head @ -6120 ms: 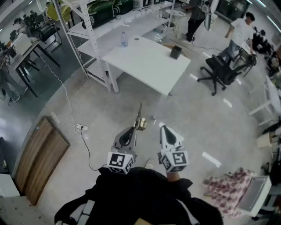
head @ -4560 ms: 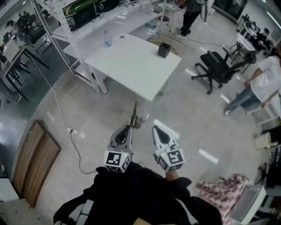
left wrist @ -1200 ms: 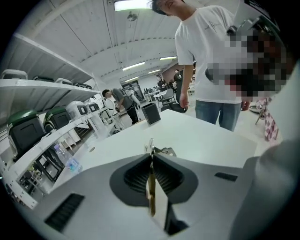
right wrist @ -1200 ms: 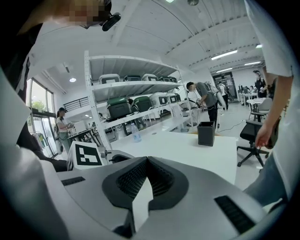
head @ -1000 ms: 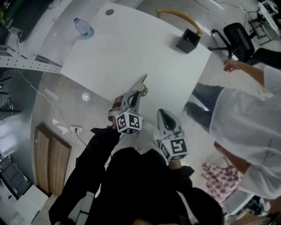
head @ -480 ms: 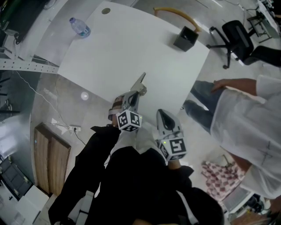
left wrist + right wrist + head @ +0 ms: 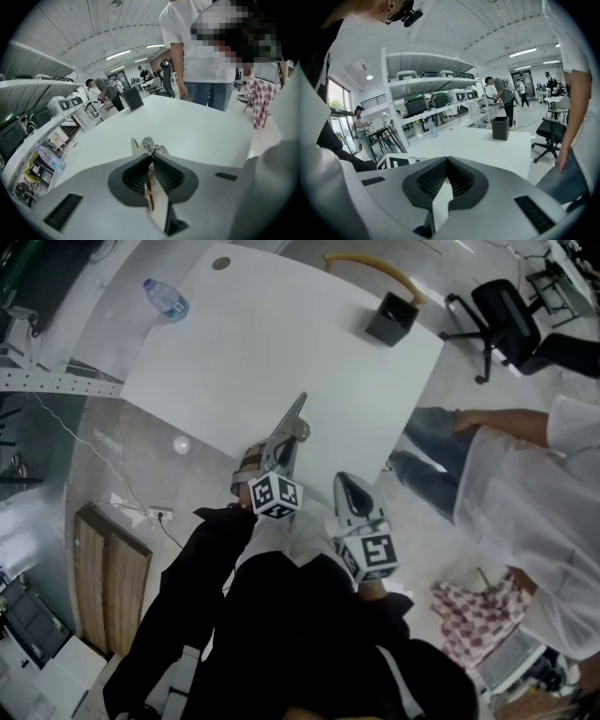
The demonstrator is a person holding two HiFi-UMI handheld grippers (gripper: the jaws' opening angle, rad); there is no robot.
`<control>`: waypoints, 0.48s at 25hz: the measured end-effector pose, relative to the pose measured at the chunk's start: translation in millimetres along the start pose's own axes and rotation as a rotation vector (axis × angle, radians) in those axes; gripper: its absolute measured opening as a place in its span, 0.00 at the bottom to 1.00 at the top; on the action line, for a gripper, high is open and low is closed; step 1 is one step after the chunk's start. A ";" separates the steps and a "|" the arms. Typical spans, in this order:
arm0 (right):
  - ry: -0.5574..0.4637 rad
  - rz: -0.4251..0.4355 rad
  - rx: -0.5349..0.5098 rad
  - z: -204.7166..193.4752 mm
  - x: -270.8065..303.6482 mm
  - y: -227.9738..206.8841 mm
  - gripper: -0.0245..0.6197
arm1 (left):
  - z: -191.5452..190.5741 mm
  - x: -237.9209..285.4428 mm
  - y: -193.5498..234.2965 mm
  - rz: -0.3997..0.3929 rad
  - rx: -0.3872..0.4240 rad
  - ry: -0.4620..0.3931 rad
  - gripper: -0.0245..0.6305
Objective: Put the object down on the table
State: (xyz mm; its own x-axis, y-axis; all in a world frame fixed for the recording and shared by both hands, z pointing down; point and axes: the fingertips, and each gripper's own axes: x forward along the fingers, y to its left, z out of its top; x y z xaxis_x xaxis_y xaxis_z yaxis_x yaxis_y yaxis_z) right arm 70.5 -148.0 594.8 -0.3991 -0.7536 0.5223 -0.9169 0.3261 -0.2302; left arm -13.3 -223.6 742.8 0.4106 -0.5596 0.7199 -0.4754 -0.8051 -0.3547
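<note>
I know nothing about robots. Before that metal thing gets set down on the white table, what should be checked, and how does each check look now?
1. Grip: the metal tool sits between the left gripper jaws, which are opening: ok.
2. Position: tool over the white table, past its near edge: ok.
3. Contact with the tabletop: cannot tell.
4. Landing spot: water bottle and black box stand at the far edge: ok.
5. The right gripper is shut, empty, off to the side: ok.
6. The bystander is apart from the tool: ok.
</note>
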 end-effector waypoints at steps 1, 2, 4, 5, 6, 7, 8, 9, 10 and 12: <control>-0.006 0.001 0.002 0.3 -0.3 -0.3 0.04 | -0.2 0.2 -0.9 -0.004 -0.001 0.002 0.08; -0.007 0.003 0.003 0.5 -0.6 -0.6 0.04 | -0.3 0.6 -1.8 -0.008 -0.001 0.004 0.08; 0.009 0.002 -0.002 -0.8 -1.5 -1.3 0.04 | -0.5 1.6 -3.2 -0.019 -0.012 0.003 0.08; 0.014 0.003 -0.002 -1.3 -1.8 -1.5 0.04 | -0.6 2.0 -3.3 -0.025 -0.028 0.002 0.09; 0.014 0.004 -0.001 -1.6 -2.0 -1.8 0.04 | -0.8 2.4 -3.4 -0.034 -0.049 0.002 0.09; 0.013 0.005 0.002 -1.7 -2.2 -2.1 0.04 | -0.7 2.8 -3.7 -0.045 -0.073 0.001 0.10; 0.012 0.006 0.006 -1.6 -2.5 -2.3 0.04 | -0.5 3.1 -4.5 -0.056 -0.092 0.002 0.10; 0.010 0.007 0.011 -1.3 -2.6 -2.3 0.04 | -0.1 3.4 -6.0 -0.069 -0.105 0.003 0.11; 0.005 0.008 0.014 -0.7 -2.5 -2.2 0.04 | 0.2 3.4 -8.0 -0.083 -0.113 0.005 0.11; 0.005 0.010 0.006 0.0 -2.8 -1.0 0.04 | 1.0 2.3 -10.6 -0.098 -0.125 0.005 0.18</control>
State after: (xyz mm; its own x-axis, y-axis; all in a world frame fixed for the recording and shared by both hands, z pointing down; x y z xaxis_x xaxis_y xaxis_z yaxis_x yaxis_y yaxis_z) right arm 72.5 -146.2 593.6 -0.4083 -0.7474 0.5241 -0.9128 0.3303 -0.2401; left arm -6.5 -216.5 747.6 0.4561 -0.4787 0.7502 -0.5263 -0.8249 -0.2064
